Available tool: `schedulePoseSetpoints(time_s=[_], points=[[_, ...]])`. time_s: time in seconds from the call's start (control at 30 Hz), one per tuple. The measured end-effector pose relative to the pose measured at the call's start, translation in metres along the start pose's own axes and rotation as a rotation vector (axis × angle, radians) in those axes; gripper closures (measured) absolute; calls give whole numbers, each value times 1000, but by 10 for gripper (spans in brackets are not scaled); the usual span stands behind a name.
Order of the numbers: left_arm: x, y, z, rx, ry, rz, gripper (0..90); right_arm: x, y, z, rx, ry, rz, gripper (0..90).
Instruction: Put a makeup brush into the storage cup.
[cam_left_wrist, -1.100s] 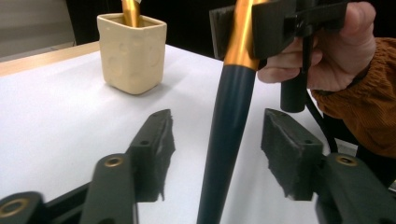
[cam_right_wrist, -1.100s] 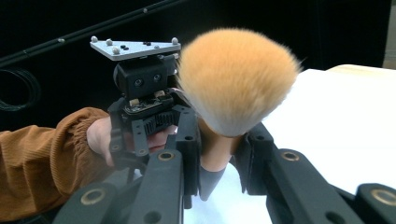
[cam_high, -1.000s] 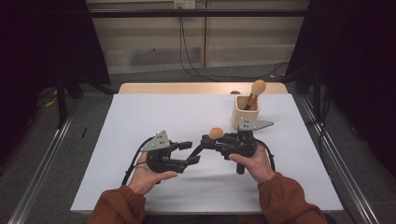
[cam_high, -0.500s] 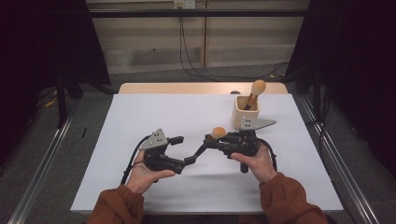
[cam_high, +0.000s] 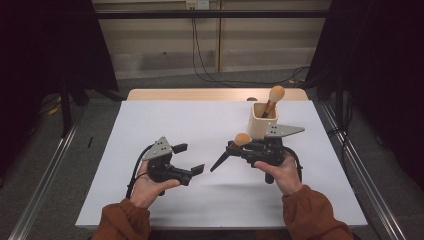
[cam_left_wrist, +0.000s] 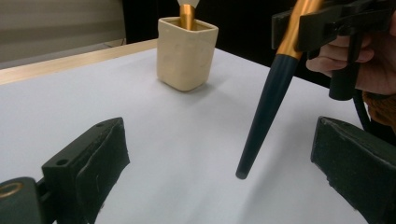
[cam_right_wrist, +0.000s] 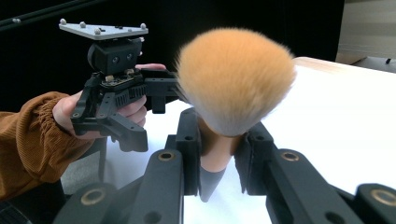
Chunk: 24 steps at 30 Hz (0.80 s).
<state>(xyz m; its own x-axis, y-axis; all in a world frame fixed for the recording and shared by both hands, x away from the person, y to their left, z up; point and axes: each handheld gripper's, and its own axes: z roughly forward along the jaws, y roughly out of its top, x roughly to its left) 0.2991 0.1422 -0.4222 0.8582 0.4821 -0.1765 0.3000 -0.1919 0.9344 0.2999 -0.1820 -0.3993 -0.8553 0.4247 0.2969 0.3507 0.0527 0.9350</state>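
Even overhead light on the white table, dark surroundings, soft shadows.

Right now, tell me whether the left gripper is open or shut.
Open. The left gripper has its jaws spread wide with bare table between them, and the brush held by the right gripper points its handle tip into that gap, untouched.

Legible markings: none; no text, label, brand, number or sign can be read on the brush, cup, either gripper or table.
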Motion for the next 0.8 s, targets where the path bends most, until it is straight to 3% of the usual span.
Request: schedulePoseSetpoints(time_s=[0.1, 0.33, 0.4, 0.8], points=[[2, -1, -4, -21, 10, -15, 35, 0, 1, -3, 3, -13, -8, 732], [8, -3, -13, 5, 57, -14, 32, -3, 5, -12, -10, -49, -11, 732], [10, -3, -15, 0, 60, -32, 32, -4, 6, -17, -10, -62, -10, 732], [11, -12, -35, -28, 143, -18, 13, -16, 12, -39, -38, -132, -5, 732]])
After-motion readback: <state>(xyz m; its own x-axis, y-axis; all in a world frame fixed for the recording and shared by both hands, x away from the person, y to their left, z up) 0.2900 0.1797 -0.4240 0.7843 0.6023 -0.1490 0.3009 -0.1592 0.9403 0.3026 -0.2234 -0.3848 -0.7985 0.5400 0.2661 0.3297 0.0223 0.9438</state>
